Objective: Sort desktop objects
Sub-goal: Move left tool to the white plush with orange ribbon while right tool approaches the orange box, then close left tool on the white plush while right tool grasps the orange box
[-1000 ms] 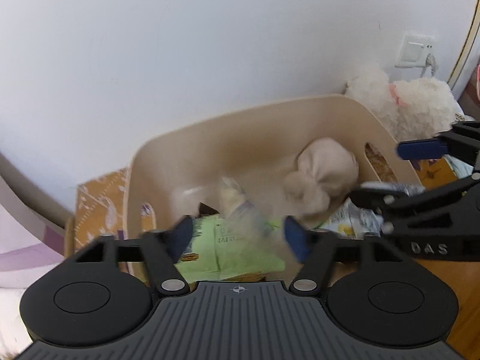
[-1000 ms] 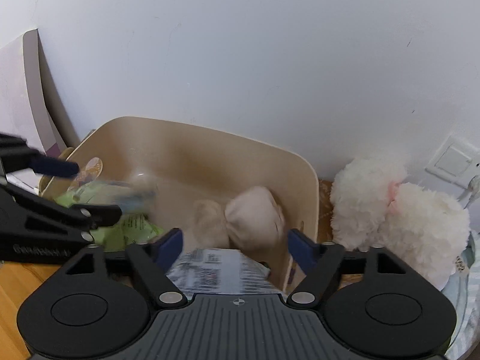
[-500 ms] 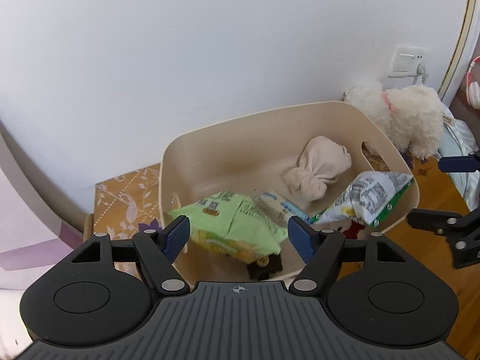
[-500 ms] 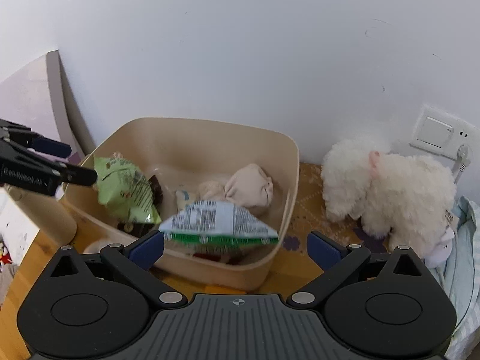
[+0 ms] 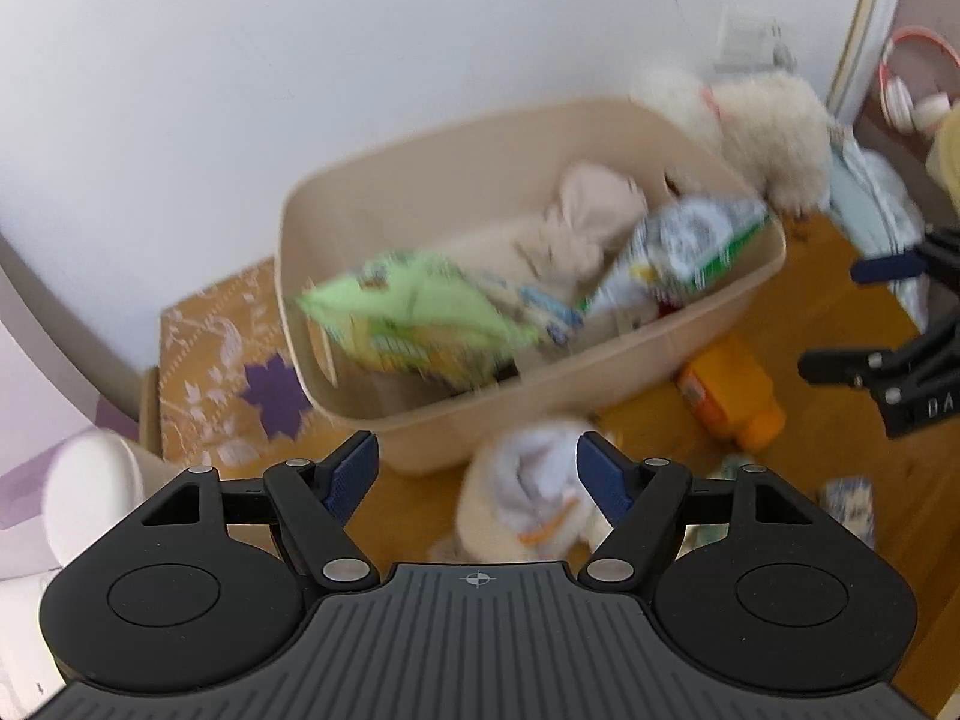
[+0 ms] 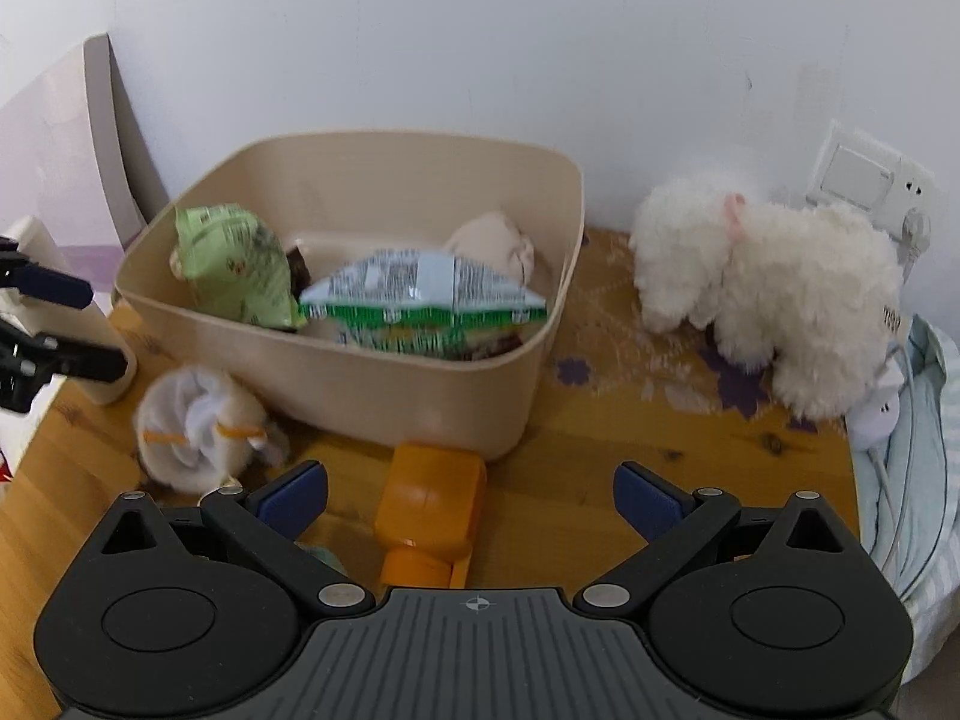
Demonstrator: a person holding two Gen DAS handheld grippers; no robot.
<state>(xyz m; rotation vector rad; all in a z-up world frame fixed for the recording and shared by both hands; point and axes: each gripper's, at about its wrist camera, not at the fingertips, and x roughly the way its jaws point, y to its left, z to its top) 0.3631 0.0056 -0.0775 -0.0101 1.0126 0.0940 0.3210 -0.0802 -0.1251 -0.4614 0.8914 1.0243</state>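
Grippers above a half-sorted desk, both spread wide and empty.

The sock bundle [image 6: 201, 435], soft, white and band-tied, lies at the desk's front-left edge, beside the beige bin [image 6: 420, 372]. Between the left gripper [image 5: 477, 474] fingers it might deform and be squeezed out; the right gripper [image 6: 471, 495] is nearest the orange bottle [image 6: 429, 501].

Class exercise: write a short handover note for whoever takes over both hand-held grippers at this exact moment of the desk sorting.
Left hand-held gripper: open, empty.
Right hand-held gripper: open, empty.
Beige bin holds the green snack bag, the white-and-green bag and a beige cloth bundle.
Still out on the desk: the rolled socks left of the bin's front, the orange bottle lying in front of it.
The white plush toy sits right of the bin.
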